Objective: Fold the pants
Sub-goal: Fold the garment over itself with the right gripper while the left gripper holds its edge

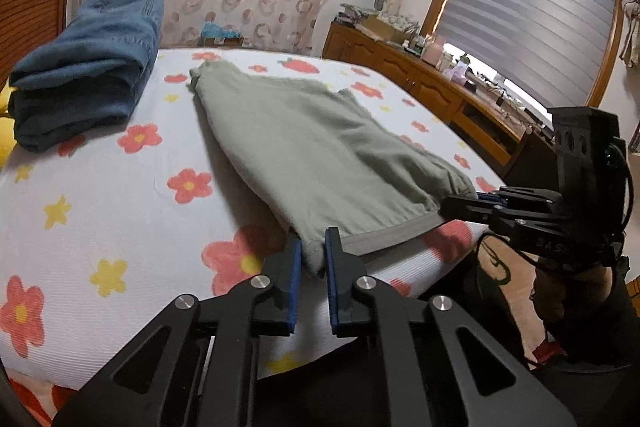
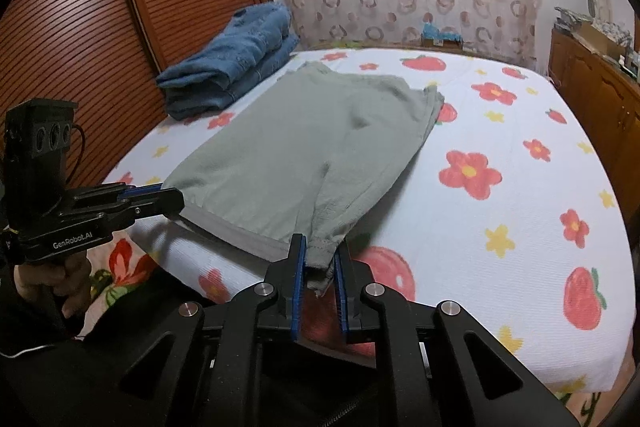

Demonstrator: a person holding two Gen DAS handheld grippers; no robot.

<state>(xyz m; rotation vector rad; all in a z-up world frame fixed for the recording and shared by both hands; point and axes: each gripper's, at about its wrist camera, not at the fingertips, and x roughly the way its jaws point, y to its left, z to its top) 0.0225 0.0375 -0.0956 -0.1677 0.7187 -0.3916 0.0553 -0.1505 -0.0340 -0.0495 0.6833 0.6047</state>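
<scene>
Pale green pants (image 1: 304, 139) lie spread on the flowered bed, waistband at the near edge; they also show in the right wrist view (image 2: 304, 147). My left gripper (image 1: 313, 255) is shut on the left corner of the waistband. My right gripper (image 2: 320, 259) is shut on the right corner of the waistband. The right gripper shows at the right of the left wrist view (image 1: 472, 205), and the left gripper at the left of the right wrist view (image 2: 172, 203). The far ends of the legs lie towards the wall.
Folded blue jeans (image 1: 88, 67) sit stacked at the far left of the bed (image 1: 120, 211), also in the right wrist view (image 2: 236, 63). A wooden sideboard (image 1: 420, 75) with clutter runs along the right. A slatted wooden door (image 2: 100, 27) stands at the left.
</scene>
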